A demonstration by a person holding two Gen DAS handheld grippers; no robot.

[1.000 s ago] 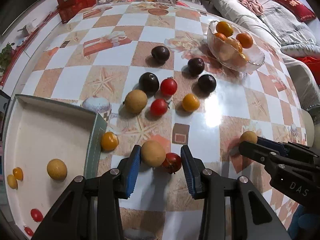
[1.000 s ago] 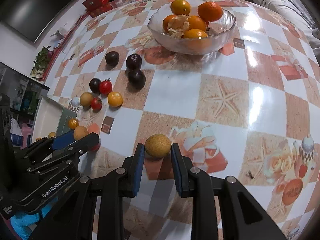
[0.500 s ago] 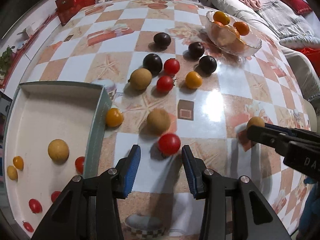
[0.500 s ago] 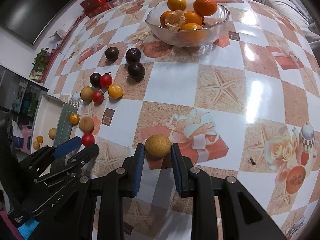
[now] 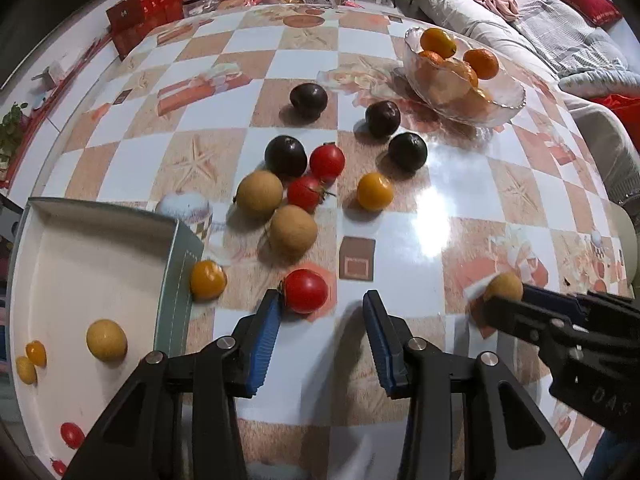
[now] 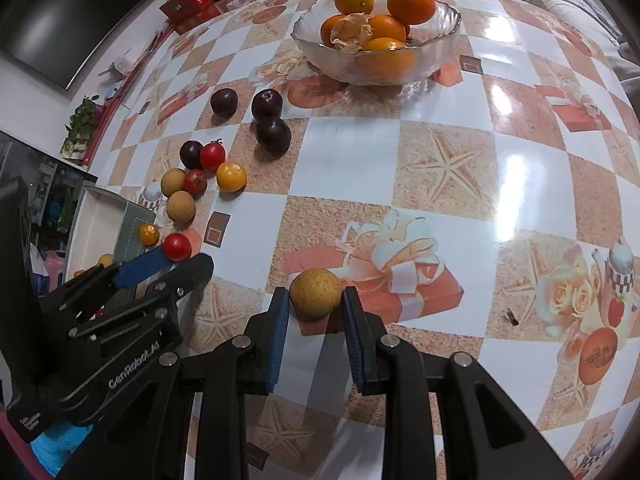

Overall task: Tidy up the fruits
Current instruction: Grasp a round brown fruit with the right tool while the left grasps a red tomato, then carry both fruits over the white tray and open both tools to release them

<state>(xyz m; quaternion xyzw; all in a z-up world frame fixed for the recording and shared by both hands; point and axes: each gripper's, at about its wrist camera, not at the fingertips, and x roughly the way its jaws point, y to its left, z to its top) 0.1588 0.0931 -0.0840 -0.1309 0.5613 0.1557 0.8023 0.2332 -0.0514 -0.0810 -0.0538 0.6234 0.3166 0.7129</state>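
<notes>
My left gripper is open over the table. A red tomato lies just inside its left finger. Beyond it lie a tan round fruit, a second tan fruit, two more red tomatoes, a yellow tomato, another yellow one by the tray, and several dark plums. My right gripper is shut on a tan round fruit; it also shows in the left wrist view. The white tray at the left holds a tan fruit and small tomatoes.
A glass bowl with oranges stands at the far side of the table. Red boxes and clutter lie along the far edge. A sofa is beyond the table on the right.
The left gripper has opened wider and shifted right; the red tomato now lies by its left finger. The right gripper still holds the tan fruit, shifted slightly.
</notes>
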